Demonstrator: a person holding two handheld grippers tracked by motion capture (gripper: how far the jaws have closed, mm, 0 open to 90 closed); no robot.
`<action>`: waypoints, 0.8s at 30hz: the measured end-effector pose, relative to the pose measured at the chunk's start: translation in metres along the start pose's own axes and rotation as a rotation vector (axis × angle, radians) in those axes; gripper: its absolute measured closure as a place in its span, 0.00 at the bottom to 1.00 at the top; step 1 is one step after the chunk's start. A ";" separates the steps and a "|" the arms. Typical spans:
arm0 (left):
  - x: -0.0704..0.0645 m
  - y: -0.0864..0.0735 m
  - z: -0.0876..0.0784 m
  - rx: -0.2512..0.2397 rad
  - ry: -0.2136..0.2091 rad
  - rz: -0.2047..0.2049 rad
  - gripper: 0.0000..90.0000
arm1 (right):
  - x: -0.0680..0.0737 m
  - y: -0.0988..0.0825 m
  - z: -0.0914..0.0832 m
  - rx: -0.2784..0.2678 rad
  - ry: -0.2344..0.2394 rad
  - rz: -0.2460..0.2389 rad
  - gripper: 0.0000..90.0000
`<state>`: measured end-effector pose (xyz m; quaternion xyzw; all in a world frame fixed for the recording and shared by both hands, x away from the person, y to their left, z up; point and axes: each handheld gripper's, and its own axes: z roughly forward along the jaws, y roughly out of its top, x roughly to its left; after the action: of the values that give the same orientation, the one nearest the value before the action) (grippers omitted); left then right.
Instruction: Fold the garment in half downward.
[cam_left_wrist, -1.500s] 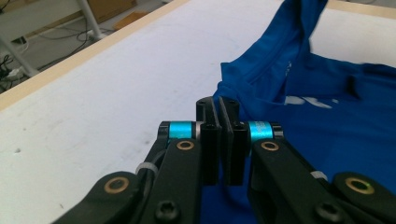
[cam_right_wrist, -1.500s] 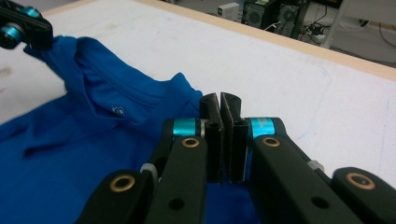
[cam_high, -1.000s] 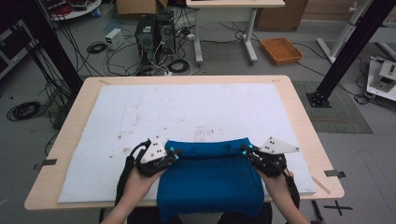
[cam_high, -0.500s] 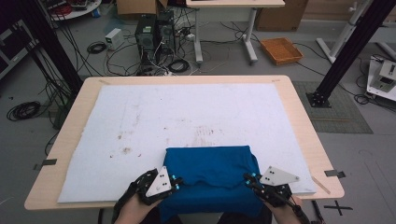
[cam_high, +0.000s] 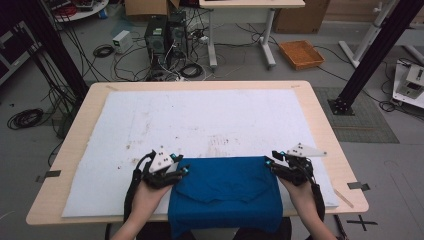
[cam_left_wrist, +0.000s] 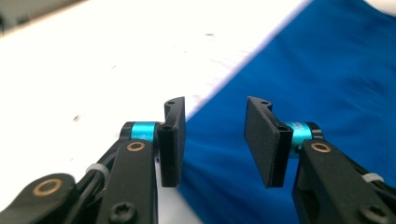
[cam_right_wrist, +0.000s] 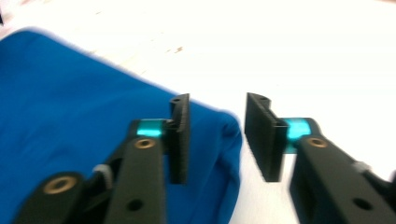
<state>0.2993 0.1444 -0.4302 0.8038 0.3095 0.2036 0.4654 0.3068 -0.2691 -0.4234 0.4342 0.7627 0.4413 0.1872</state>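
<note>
White padding (cam_high: 210, 125) covers our wooden table (cam_high: 320, 130), with cables and computer cases on the floor at the top of the frame. We have a folded blue cloth (cam_high: 225, 192) lying low in the centre, draping over the near edge. Our left gripper (cam_high: 181, 169) and right gripper (cam_high: 268, 163) sit at its upper corners, jaws just opened and, as far as the blurred close views show, pressing on nothing.
</note>
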 end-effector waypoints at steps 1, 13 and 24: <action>0.012 -0.001 0.009 0.023 0.008 -0.071 0.61 | -0.002 0.000 0.006 0.011 -0.006 0.011 0.68; 0.020 -0.008 0.017 0.083 0.030 -0.104 0.60 | -0.020 -0.006 0.009 0.042 -0.021 0.021 0.85; 0.024 -0.010 0.023 0.131 0.027 -0.174 0.56 | -0.025 -0.003 0.027 0.096 0.028 0.137 0.61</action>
<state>0.3277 0.1498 -0.4493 0.7997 0.3969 0.1525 0.4238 0.3368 -0.2764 -0.4425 0.4876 0.7540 0.4221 0.1249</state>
